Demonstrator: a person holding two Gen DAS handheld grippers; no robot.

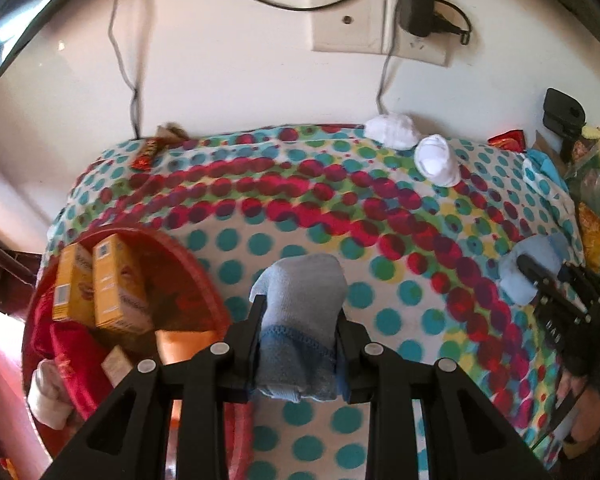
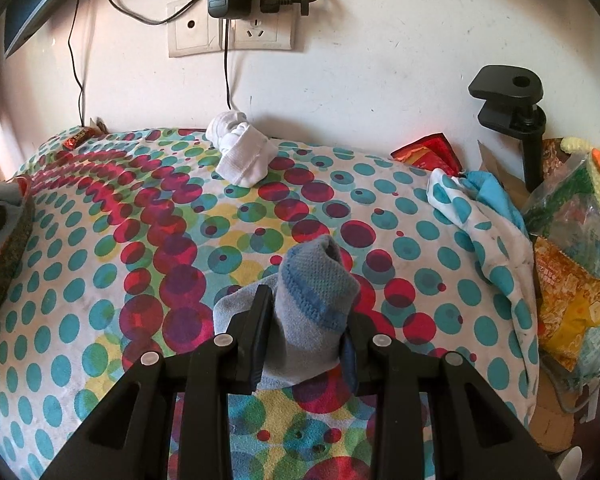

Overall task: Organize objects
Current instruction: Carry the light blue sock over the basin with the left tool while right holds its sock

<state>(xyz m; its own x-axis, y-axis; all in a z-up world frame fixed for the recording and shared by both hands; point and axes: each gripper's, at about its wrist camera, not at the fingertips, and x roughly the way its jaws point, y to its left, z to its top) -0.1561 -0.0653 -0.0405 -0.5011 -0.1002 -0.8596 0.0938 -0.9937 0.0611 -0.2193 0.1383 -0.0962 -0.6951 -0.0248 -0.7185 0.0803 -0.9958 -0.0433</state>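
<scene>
In the left wrist view my left gripper (image 1: 300, 310) is shut on a light blue sock (image 1: 300, 280), held above the polka-dot cloth (image 1: 380, 208). Just left of it stands a red basket (image 1: 204, 276) with two yellow boxes (image 1: 116, 284), red fabric and a white sock (image 1: 46, 396). In the right wrist view my right gripper (image 2: 310, 312) is shut on a blue-grey sock (image 2: 320, 284) low over the cloth (image 2: 100, 280). That gripper (image 1: 556, 292) and its sock (image 1: 516, 276) also show at the right of the left wrist view. White rolled socks (image 2: 242, 156) lie by the wall.
A snack bar (image 1: 146, 156) and a red packet (image 2: 428, 152) lie at the cloth's far edge. A black clamp (image 2: 508, 100) and bags of snacks (image 2: 572, 280) crowd the right side. Cables hang from the wall socket (image 2: 228, 28). The cloth bunches at its right corner (image 2: 472, 208).
</scene>
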